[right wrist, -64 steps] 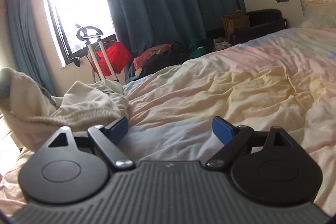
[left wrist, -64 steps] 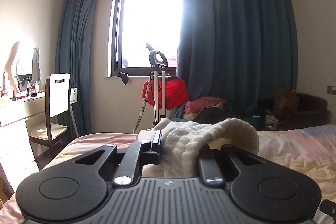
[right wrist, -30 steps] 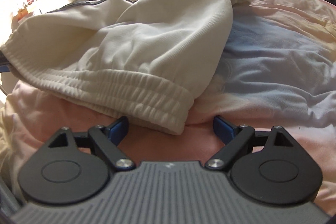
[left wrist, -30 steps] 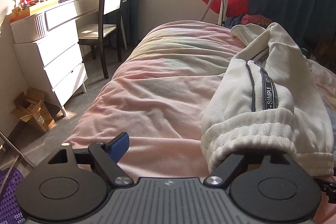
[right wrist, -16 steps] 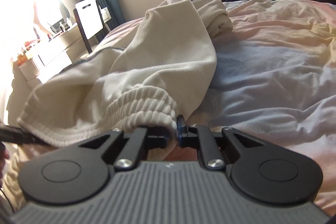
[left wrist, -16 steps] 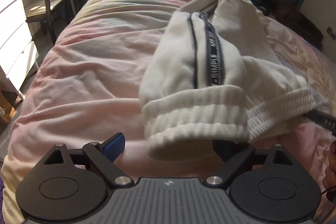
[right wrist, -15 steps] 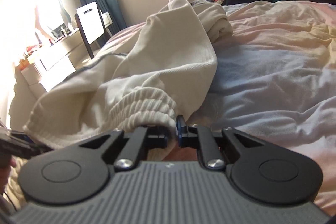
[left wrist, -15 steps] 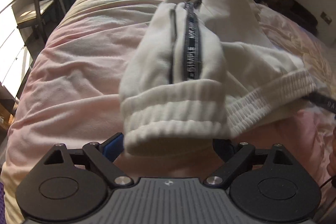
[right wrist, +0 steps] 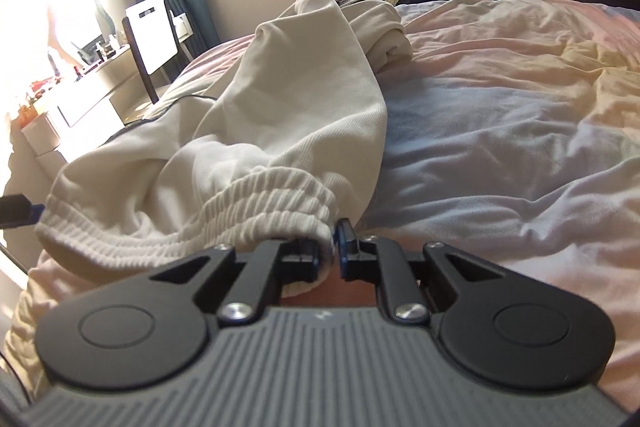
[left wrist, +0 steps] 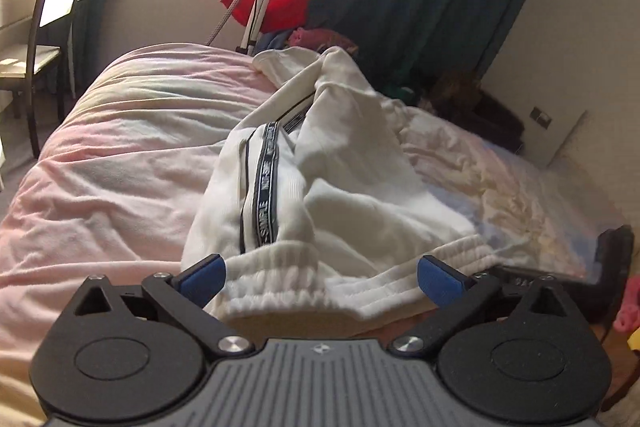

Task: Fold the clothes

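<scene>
Near the foot edge of the bed (left wrist: 120, 155), cream sweatpants (left wrist: 344, 163) lie bunched, their ribbed waistband toward the cameras. The left hand-held gripper (left wrist: 320, 277) stands wide open, its blue pads either side of the waistband, seemingly not touching it. The right hand-held gripper (right wrist: 327, 247) is closed, pinching the waistband's end (right wrist: 280, 207).

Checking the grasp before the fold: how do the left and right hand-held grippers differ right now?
The left hand-held gripper has its jaws spread wide with the white sweatpants' waistband lying between them, ungripped. The right hand-held gripper is shut on the sweatpants' waistband corner. Both are at the same waistband, above the pastel bedsheet.
</scene>
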Action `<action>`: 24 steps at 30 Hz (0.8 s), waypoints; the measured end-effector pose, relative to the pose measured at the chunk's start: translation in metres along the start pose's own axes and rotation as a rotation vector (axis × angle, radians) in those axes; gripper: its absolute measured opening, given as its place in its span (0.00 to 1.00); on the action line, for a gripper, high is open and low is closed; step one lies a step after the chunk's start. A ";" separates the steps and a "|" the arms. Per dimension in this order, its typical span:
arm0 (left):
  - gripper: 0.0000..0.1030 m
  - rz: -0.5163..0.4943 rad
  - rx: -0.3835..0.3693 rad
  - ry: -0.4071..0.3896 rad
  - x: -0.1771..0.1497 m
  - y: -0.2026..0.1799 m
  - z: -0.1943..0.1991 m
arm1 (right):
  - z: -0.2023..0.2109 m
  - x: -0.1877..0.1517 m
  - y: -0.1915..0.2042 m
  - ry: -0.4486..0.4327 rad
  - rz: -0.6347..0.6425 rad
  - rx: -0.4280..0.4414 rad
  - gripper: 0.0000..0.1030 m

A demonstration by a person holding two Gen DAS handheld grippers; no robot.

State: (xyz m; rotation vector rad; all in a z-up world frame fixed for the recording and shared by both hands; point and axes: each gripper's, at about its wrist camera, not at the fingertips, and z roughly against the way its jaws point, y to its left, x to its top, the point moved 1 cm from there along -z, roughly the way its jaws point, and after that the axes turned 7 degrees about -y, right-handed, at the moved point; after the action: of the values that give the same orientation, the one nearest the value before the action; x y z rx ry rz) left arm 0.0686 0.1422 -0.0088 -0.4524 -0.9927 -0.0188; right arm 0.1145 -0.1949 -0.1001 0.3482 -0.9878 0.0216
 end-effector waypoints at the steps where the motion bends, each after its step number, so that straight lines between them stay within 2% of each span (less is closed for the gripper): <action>1: 1.00 0.017 0.013 -0.001 0.002 0.002 -0.002 | 0.000 0.001 0.001 -0.002 0.004 0.001 0.12; 3: 1.00 0.046 0.052 0.007 0.006 0.007 -0.006 | 0.001 0.001 0.002 -0.001 0.011 0.003 0.12; 6: 0.99 0.069 0.163 0.061 0.005 0.022 -0.017 | 0.001 0.003 0.001 0.012 0.025 0.009 0.14; 8: 0.98 0.085 0.165 0.084 0.004 0.030 -0.025 | 0.004 0.007 0.000 0.014 0.031 0.020 0.16; 11: 0.98 0.077 0.128 0.116 -0.001 0.033 -0.032 | 0.020 0.024 -0.010 -0.016 -0.047 0.092 0.18; 15: 0.95 0.038 0.178 0.168 -0.008 0.035 -0.045 | 0.047 0.037 -0.015 -0.059 -0.054 0.178 0.19; 17: 0.88 0.057 0.197 0.199 -0.013 0.042 -0.051 | 0.057 0.040 -0.017 -0.083 -0.039 0.193 0.19; 19: 0.82 0.084 0.200 0.234 -0.018 0.050 -0.057 | 0.059 0.043 -0.024 -0.100 -0.075 0.189 0.19; 21: 0.76 0.128 0.196 0.253 -0.022 0.060 -0.061 | 0.051 0.042 -0.038 -0.109 -0.170 0.140 0.19; 23: 0.70 0.217 0.190 0.219 -0.021 0.072 -0.056 | 0.038 0.035 -0.055 -0.107 -0.273 0.040 0.32; 24: 0.68 0.262 0.187 0.202 -0.021 0.078 -0.054 | 0.029 0.029 -0.066 -0.101 -0.330 -0.004 0.34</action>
State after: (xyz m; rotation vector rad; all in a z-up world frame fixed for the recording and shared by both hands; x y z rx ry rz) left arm 0.1174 0.1886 -0.0790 -0.3966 -0.7234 0.2573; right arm 0.1182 -0.2703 -0.0802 0.5084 -1.0196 -0.2995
